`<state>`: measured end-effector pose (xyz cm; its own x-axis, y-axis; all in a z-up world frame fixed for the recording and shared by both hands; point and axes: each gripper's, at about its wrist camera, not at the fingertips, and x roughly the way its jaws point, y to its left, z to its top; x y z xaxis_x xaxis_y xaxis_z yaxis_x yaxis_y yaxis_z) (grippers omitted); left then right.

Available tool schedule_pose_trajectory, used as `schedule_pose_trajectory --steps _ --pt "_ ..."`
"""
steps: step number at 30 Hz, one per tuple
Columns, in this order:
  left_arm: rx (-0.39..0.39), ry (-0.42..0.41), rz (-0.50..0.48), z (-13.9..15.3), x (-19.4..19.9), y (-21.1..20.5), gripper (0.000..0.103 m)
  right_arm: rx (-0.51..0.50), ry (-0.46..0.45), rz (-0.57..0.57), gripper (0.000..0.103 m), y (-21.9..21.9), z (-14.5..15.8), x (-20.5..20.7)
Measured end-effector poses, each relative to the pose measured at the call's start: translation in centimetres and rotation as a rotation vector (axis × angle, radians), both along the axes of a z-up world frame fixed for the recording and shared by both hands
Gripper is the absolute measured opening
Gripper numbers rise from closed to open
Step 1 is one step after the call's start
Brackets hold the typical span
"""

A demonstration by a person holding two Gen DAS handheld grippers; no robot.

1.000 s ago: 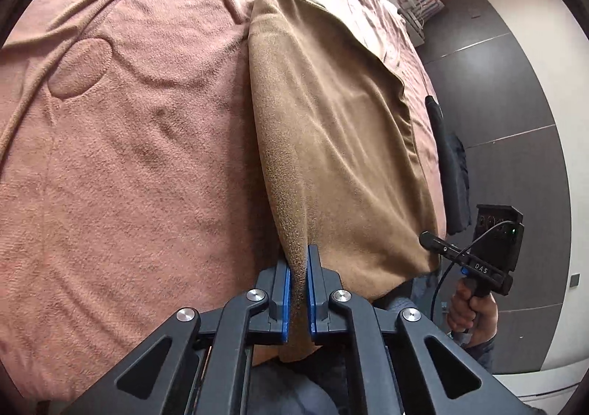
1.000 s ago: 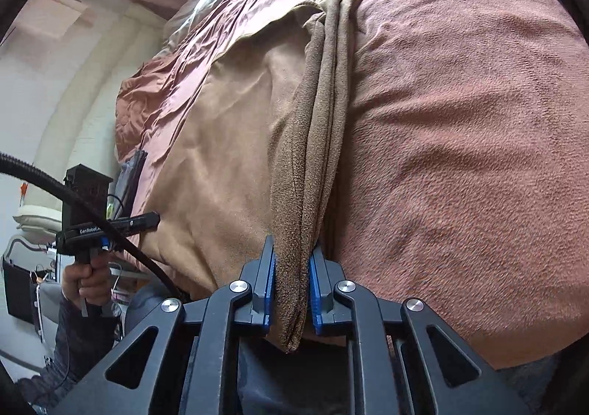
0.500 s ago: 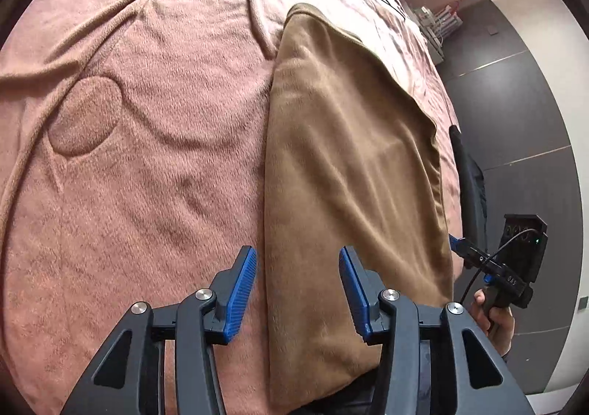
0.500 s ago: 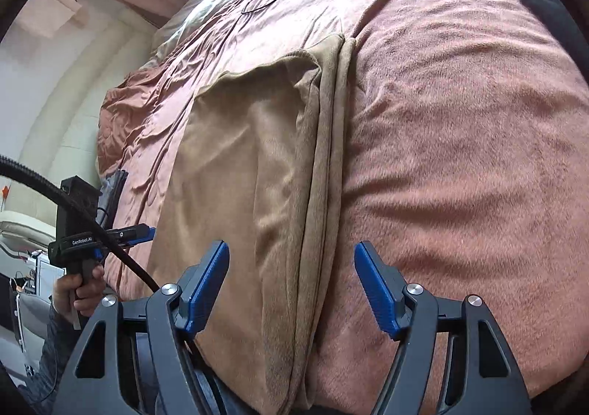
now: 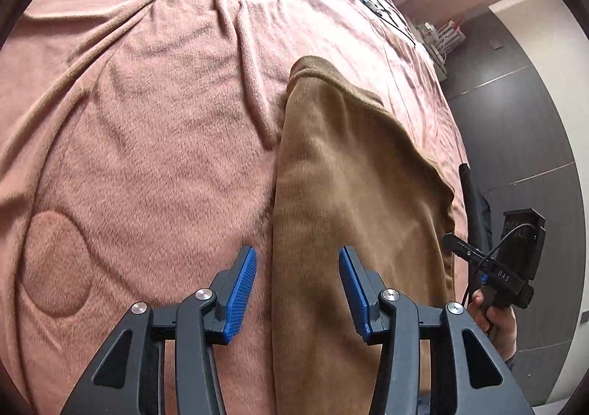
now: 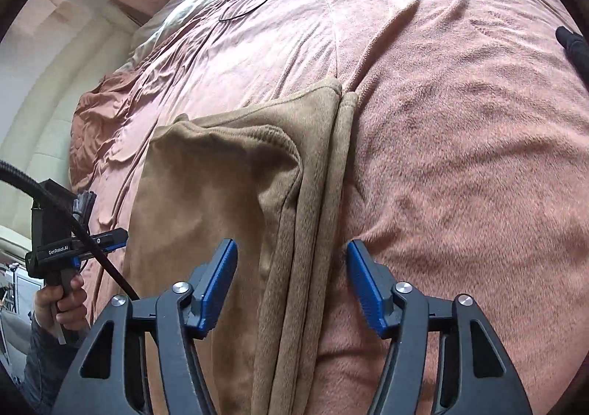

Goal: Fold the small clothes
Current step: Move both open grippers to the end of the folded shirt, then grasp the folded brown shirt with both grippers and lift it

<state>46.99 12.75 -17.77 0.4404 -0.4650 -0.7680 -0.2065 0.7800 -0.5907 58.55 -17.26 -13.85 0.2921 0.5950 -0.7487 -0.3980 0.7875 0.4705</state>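
Pink fleece blanket (image 5: 147,142) spread over the bed, creased and marked with stitched ovals, filling most of both wrist views. Folded brown garment (image 5: 349,194) lying flat on the blanket near its front edge, long axis running away from the cameras; stacked folded edges (image 6: 324,212) visible along its right side in the right wrist view, one smooth fold along its left side in the left wrist view. Left tongs (image 5: 297,290) spread wide, blue pads apart, straddling the garment's left edge, gripping nothing. Right tongs (image 6: 291,290) likewise spread wide, set over the layered right edge, gripping nothing. Person's hand (image 6: 60,301) on the handle of the left device at the lower left of the right wrist view. Thin black cable loops (image 6: 246,3) on the far part of the bed. No containers in view.
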Motion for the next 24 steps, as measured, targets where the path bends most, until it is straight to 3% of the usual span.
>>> schedule_pose_trajectory --steps 6,22,24 --pt "0.001 -0.018 -0.003 0.0 3.1 0.2 0.048 0.022 0.016 -0.035 0.027 -0.1 -0.7 2.0" --pt "-0.042 -0.04 0.031 -1.1 9.5 1.4 0.048 0.203 0.166 0.001 0.027 -0.6 -3.4 4.4" --pt "-0.057 -0.048 0.038 -1.4 10.2 1.4 0.043 0.245 0.187 0.001 0.026 -0.5 -3.9 5.0"
